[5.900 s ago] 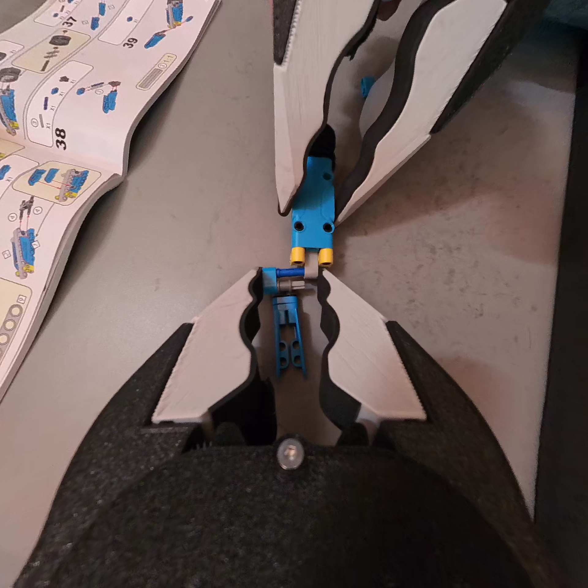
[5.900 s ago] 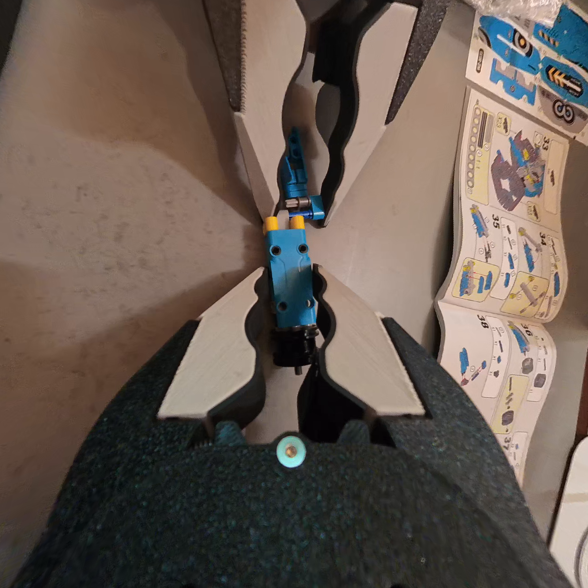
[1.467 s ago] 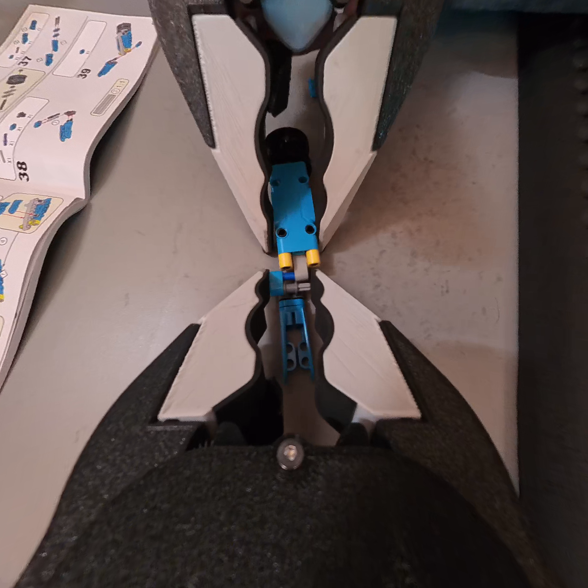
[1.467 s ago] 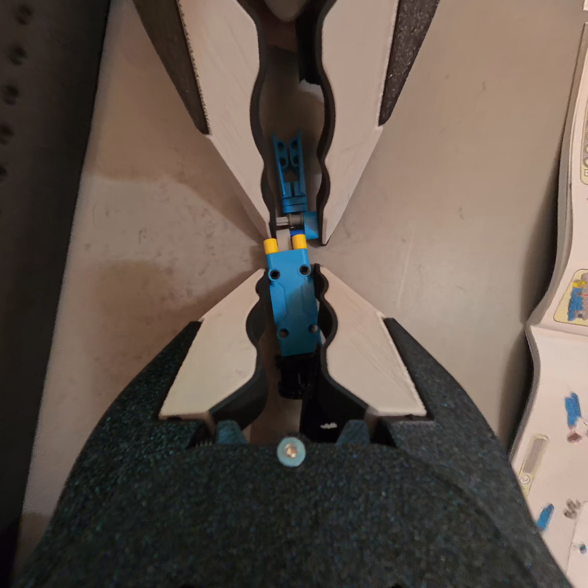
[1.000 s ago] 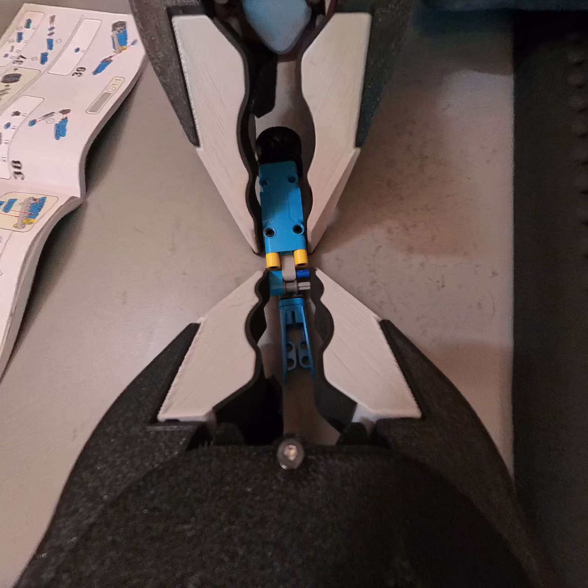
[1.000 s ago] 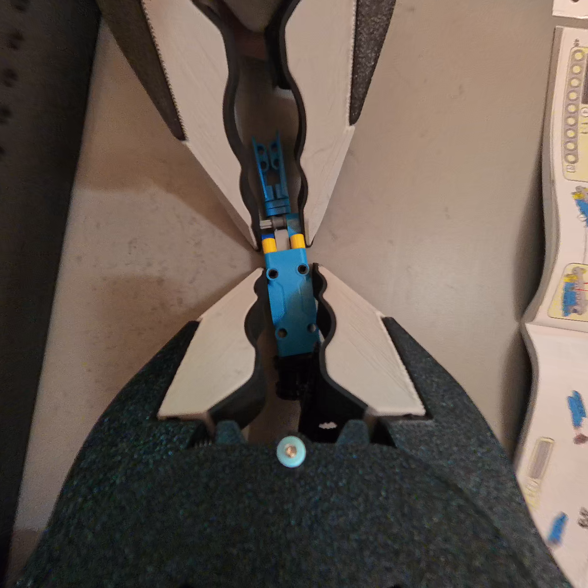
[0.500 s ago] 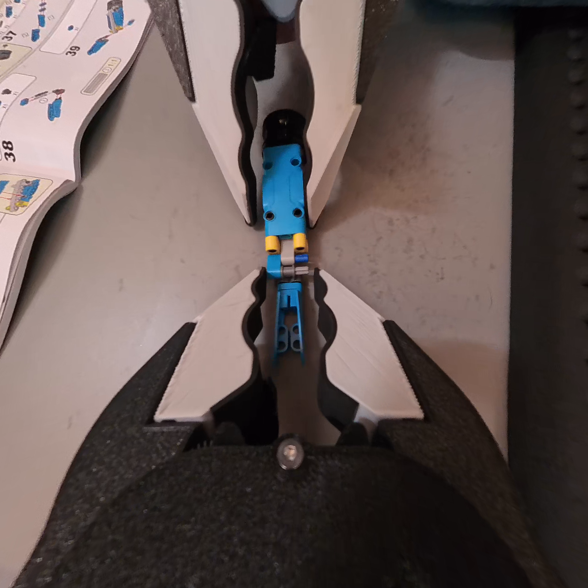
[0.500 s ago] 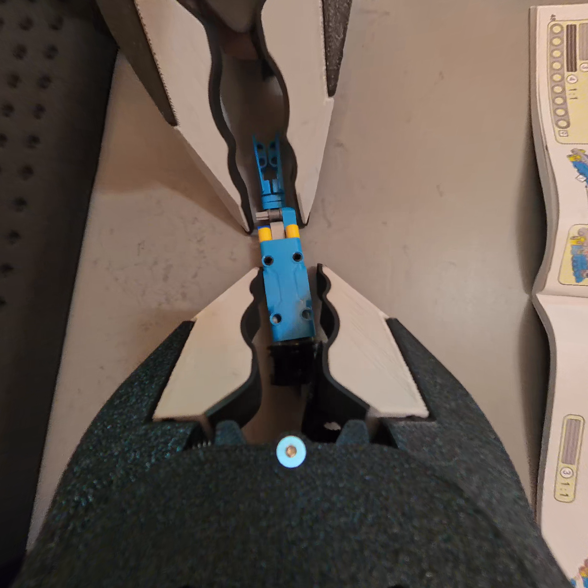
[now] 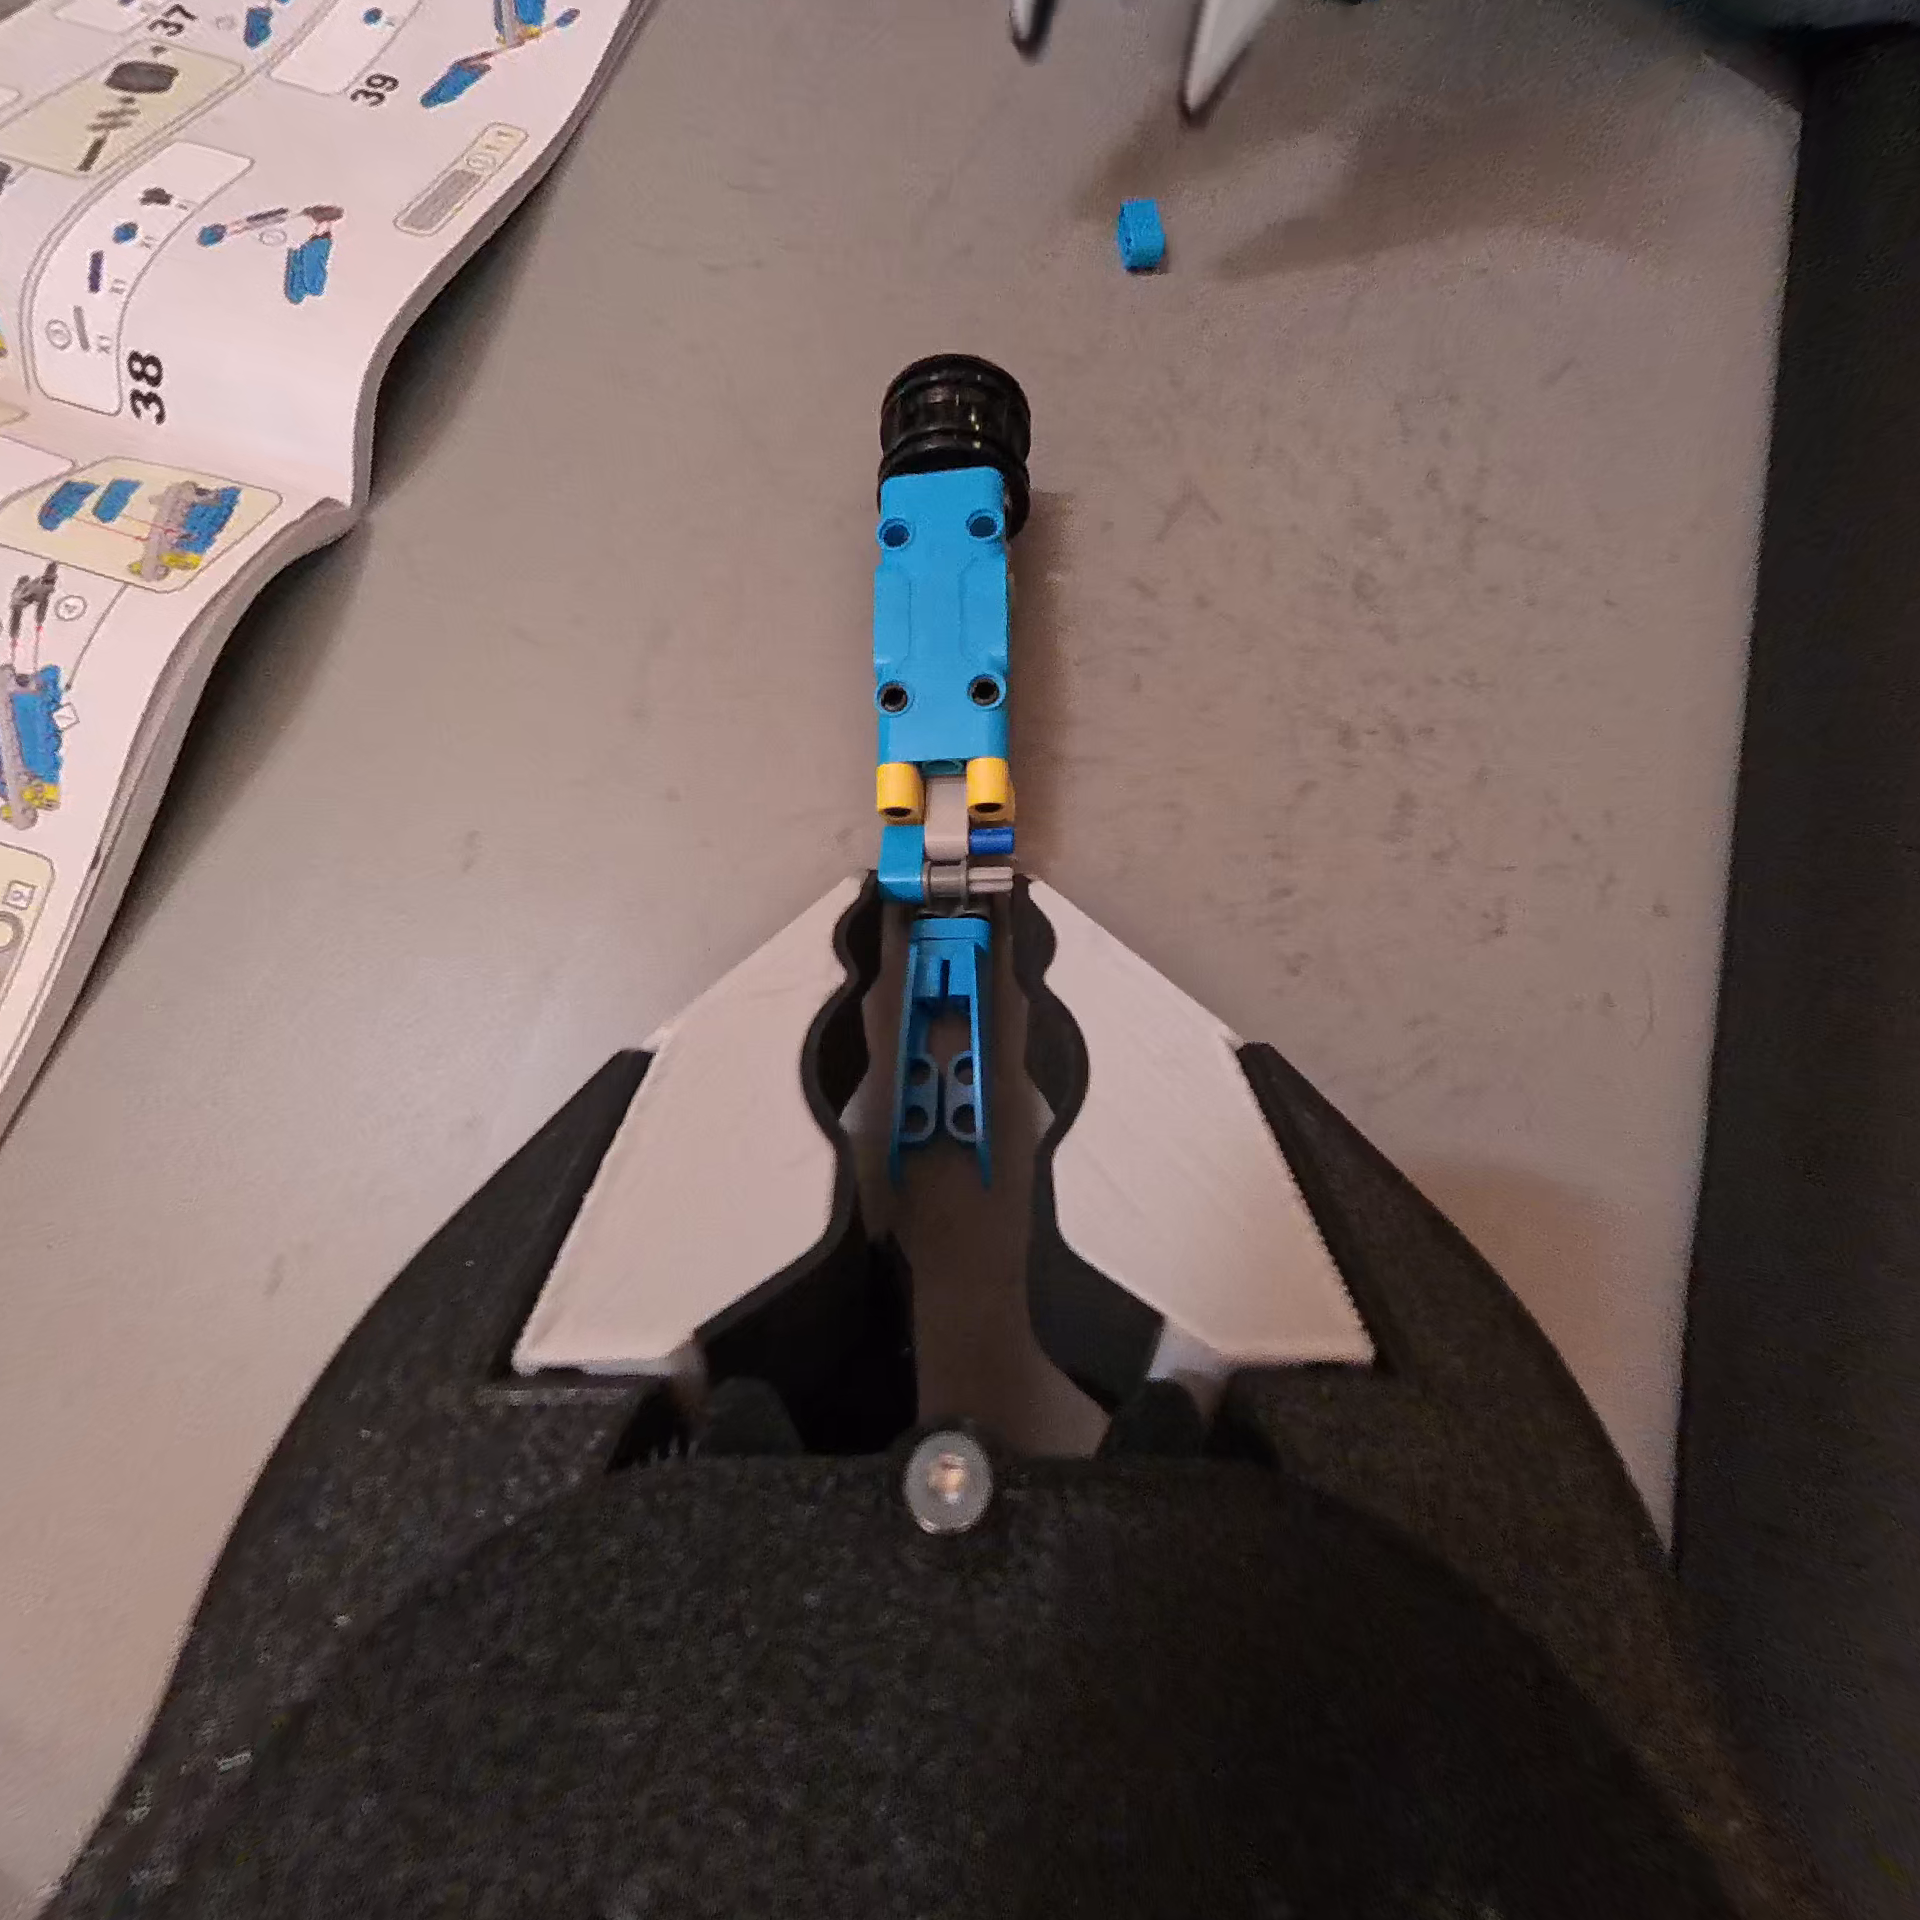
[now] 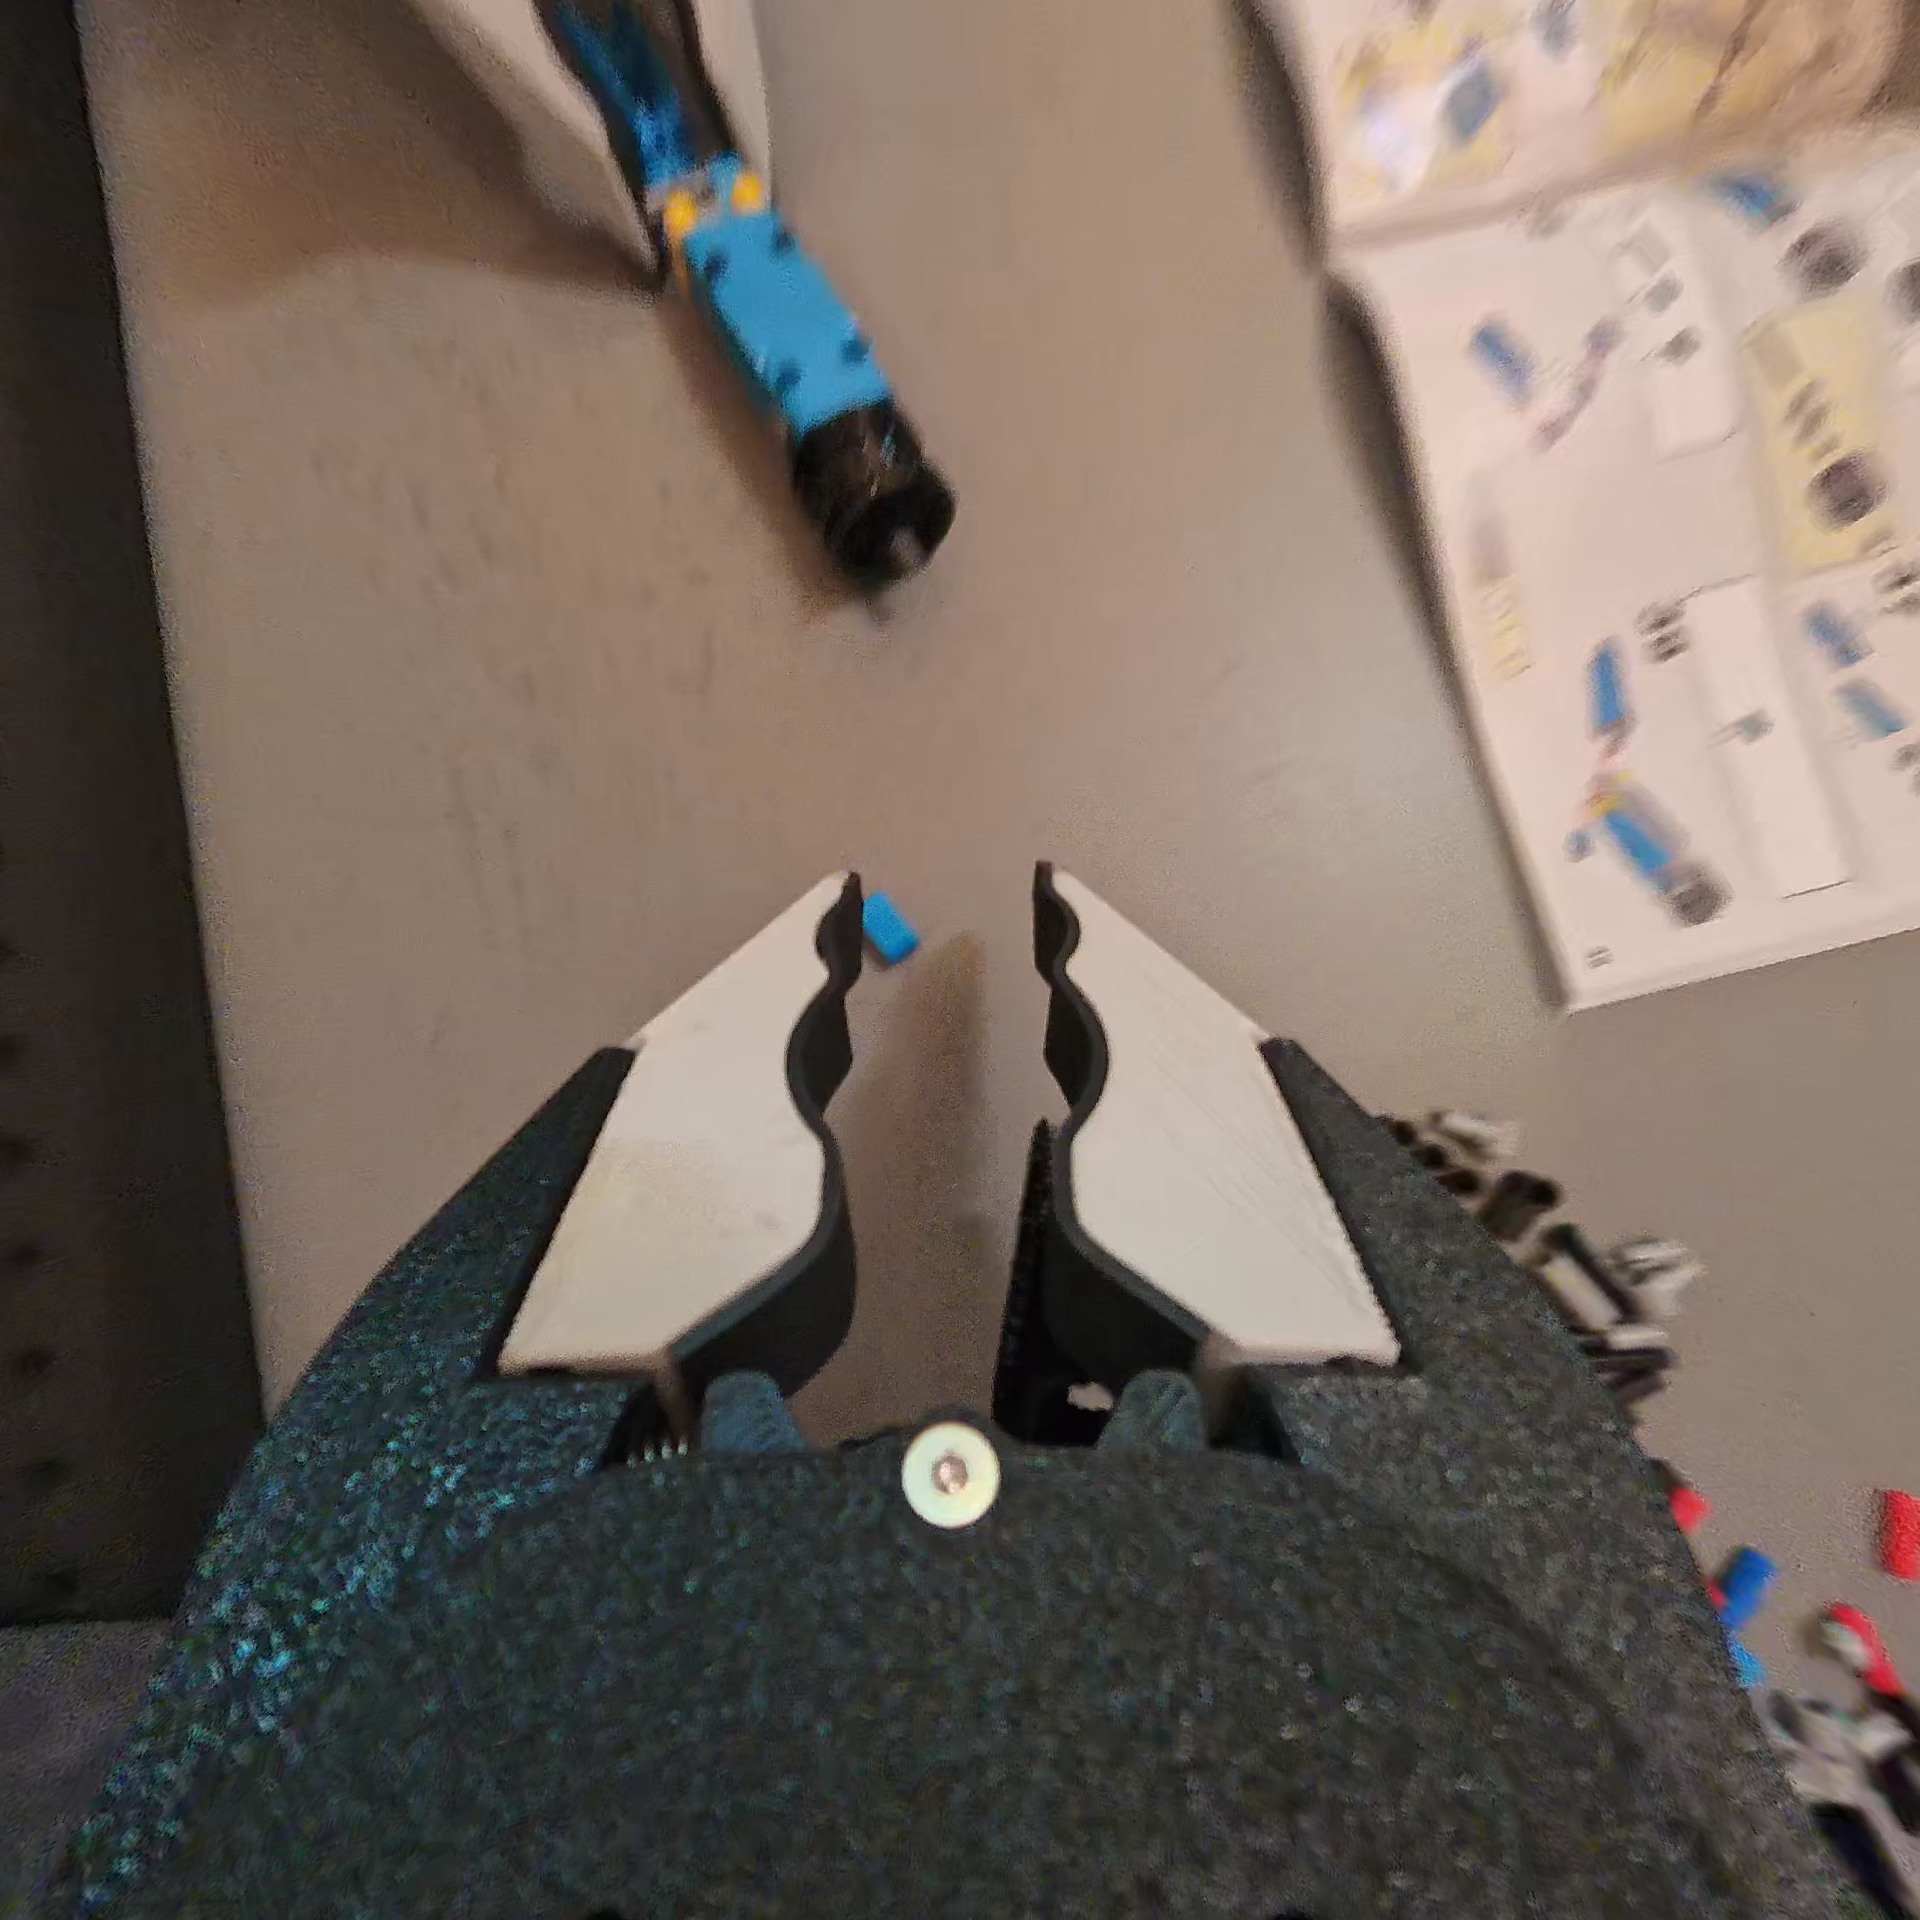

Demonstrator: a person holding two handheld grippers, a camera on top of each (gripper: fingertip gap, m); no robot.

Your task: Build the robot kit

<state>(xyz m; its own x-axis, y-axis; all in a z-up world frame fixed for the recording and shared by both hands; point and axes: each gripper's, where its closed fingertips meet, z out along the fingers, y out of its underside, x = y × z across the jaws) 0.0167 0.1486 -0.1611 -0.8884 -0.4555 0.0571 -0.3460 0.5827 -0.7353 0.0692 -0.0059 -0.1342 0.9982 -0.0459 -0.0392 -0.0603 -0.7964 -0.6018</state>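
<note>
My left gripper point(image 9: 945, 883) is shut on a small blue brick assembly point(image 9: 940, 634). Its fingertips pinch the grey and blue connector end, and a blue forked beam point(image 9: 943, 1070) lies between the fingers. A blue block with two yellow pins and a black wheel point(image 9: 954, 416) sticks out ahead of the tips. My right gripper point(image 10: 945, 883) is open and empty, low over the table. A tiny blue brick point(image 10: 888, 928) lies just by its left fingertip and also shows in the left wrist view point(image 9: 1141, 234). The assembly point(image 10: 779, 312) is far ahead of it, blurred.
An open instruction booklet point(image 9: 208, 260) lies on the grey table, at the right in the right wrist view point(image 10: 1662, 520). Loose black, grey, red and blue parts point(image 10: 1558, 1268) lie at the lower right. A dark perforated mat point(image 10: 83, 727) borders the table, as in the left wrist view point(image 9: 1849, 935). About 15 cm separates my left fingertips from my right.
My right gripper has opened, let go of the blue block and pulled back and away. The block now hangs joined to the piece in my left gripper.
</note>
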